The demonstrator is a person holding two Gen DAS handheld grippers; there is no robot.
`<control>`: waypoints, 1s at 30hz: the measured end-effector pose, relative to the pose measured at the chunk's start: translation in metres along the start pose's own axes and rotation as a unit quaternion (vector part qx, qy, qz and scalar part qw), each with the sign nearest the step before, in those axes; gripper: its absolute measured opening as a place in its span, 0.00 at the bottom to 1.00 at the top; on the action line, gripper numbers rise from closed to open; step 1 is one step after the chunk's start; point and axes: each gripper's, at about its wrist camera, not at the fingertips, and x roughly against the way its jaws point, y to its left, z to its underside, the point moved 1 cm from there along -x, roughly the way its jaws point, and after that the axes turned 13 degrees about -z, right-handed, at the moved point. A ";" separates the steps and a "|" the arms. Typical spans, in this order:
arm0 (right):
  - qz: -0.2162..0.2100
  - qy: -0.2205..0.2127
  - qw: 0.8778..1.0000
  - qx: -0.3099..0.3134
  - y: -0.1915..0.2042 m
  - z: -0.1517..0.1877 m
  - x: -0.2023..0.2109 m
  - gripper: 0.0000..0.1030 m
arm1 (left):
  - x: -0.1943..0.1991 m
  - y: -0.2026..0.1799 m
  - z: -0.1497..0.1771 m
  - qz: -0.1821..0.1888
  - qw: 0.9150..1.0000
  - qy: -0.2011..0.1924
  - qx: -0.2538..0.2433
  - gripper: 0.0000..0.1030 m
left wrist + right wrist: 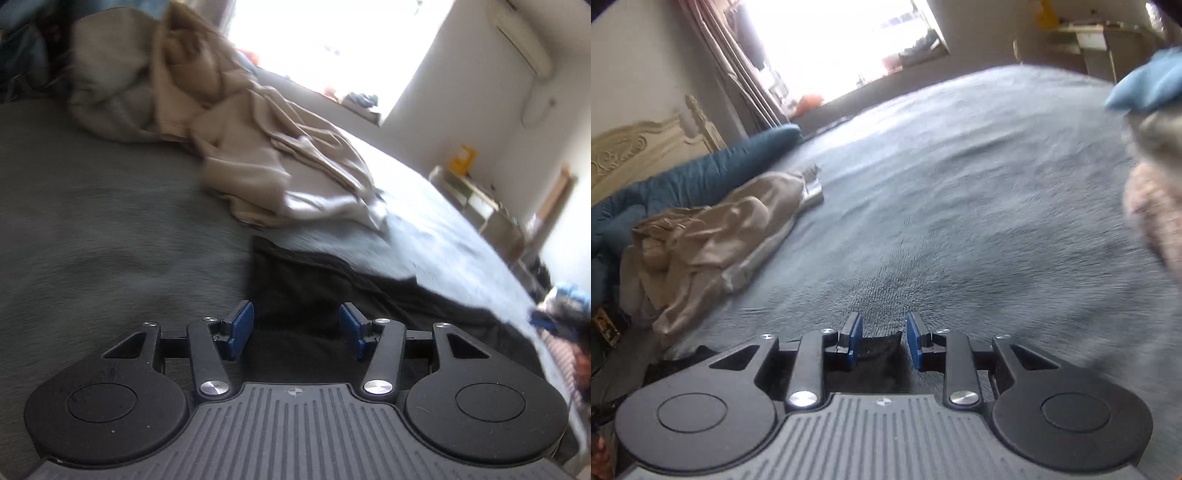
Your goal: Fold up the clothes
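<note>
Black garment (pixel 332 280) lies flat on bed (pixel 110 221), under both grippers. Left gripper (pixel 296 326) released, nothing between pads. Right gripper (pixel 884 339) released w/ black corner loose between pads. Risk: corner slips out if lifted before clenching, spoiling fold; beige pile (pixel 266 155) nearby could snag.

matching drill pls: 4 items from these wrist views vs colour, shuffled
Items:
1. crumpled garment
2. flat garment under the left tool
3. bed cover
4. tool pads

Colours:
A. blue
B. grey
C. beige
D. black

Pairs: 1-C, 2-D, 3-B, 4-A
</note>
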 end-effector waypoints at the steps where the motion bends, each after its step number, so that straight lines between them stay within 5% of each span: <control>1: -0.003 -0.008 1.000 0.009 0.008 0.005 0.023 0.29 | 0.006 0.006 0.000 0.001 1.000 0.000 0.011 0.50; 5: -0.025 -0.055 0.998 0.004 0.034 0.021 0.121 0.32 | 0.039 0.021 0.006 0.010 0.999 -0.007 0.033 0.51; 9: -0.022 -0.055 0.997 -0.052 0.035 0.053 0.178 0.35 | 0.068 0.025 0.024 0.025 0.999 0.001 0.046 0.53; 15: -0.019 0.013 0.995 -0.096 0.024 0.129 0.153 0.36 | 0.092 0.017 0.057 0.023 0.998 0.020 0.056 0.54; 23: -0.021 -0.007 1.000 0.007 0.052 0.154 0.141 0.33 | 0.108 0.004 0.083 -0.003 0.999 0.027 0.037 0.54; 24: -0.024 -0.005 1.000 0.005 0.051 0.156 0.139 0.27 | 0.109 0.005 0.085 -0.005 0.999 0.026 0.038 0.54; 25: -0.028 -0.002 1.000 0.001 0.048 0.157 0.137 0.07 | 0.109 0.005 0.088 -0.007 0.999 0.026 0.039 0.54; 30: -0.041 -0.028 0.998 -0.049 0.026 0.162 0.146 0.03 | 0.117 0.019 0.093 -0.017 0.998 0.016 0.054 0.54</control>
